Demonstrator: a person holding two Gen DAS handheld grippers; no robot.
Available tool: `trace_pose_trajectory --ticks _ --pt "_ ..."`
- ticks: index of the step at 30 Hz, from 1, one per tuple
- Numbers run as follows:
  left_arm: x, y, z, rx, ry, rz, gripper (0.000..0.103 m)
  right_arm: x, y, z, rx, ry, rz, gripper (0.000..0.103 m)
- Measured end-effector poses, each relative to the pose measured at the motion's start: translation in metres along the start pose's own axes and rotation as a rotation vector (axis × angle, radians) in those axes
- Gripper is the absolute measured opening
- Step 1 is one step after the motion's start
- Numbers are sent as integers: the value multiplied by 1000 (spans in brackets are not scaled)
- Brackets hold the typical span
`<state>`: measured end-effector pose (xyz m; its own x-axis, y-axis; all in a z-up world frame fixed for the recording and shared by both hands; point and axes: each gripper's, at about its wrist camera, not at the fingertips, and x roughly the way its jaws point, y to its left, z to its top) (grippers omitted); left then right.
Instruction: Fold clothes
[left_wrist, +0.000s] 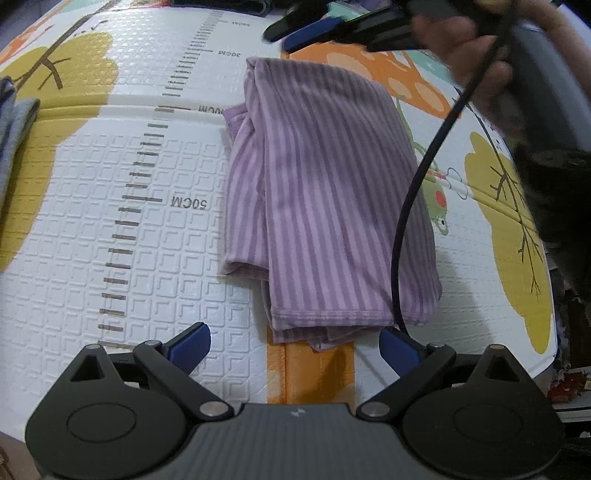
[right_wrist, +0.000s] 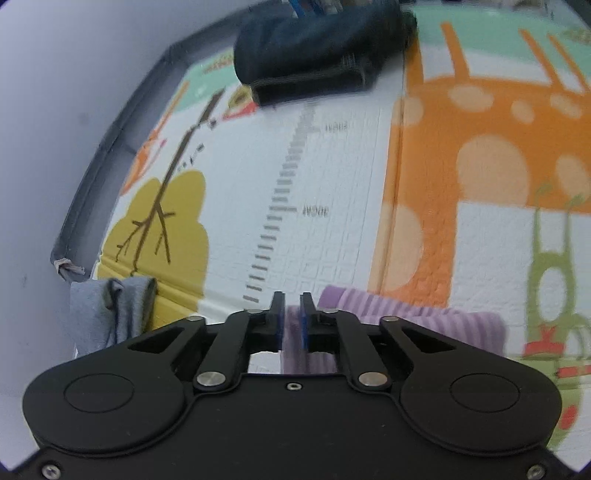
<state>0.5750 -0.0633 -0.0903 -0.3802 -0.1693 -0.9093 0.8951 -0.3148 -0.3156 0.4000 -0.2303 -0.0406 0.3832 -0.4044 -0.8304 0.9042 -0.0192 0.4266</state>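
Left hand-held gripper (left_wrist: 295, 341), seen from its own wrist camera, stands with its blue-padded fingers (left_wrist: 190, 345) spread wide and nothing between them, hovering just at the near hem of the folded lilac striped velvety garment (left_wrist: 325, 206). That garment lies in a long folded bundle on the white embossed play mat with a printed ruler, yellow trees and an orange giraffe (left_wrist: 122, 229). A black cable (left_wrist: 410, 206) hangs across the garment's right side. At the top right a person's hand (left_wrist: 476, 62) grips the right hand-held gripper (left_wrist: 295, 31), blurred, above the far end of the garment. A grey cloth (left_wrist: 14, 133) lies at the left edge of the mat.

From the right wrist camera, the right hand-held gripper (right_wrist: 291, 317) has its jaws nearly together, a narrow gap left between the blue pads, with no cloth pinched there. The lilac garment (right_wrist: 424, 321) lies just beneath and to the right of the fingers. A folded dark navy garment (right_wrist: 317, 48) rests at the far end of the mat (right_wrist: 332, 184), and the grey cloth (right_wrist: 110, 314) is bunched at the left, near a pale wall (right_wrist: 55, 110).
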Motion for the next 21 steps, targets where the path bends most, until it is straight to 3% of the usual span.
trace_pose_trajectory --ticks 4,10,21 --pt "-8 -2 1 9 -15 17 100 -42 11 -10 -59 -83 -45 36" --pt "-19 -5 -1 16 -16 35 100 -90 11 -37 -89 -137 -121 39" --pt "-28 -13 2 63 -26 59 100 -135 -12 -103 -46 -129 -265 66"
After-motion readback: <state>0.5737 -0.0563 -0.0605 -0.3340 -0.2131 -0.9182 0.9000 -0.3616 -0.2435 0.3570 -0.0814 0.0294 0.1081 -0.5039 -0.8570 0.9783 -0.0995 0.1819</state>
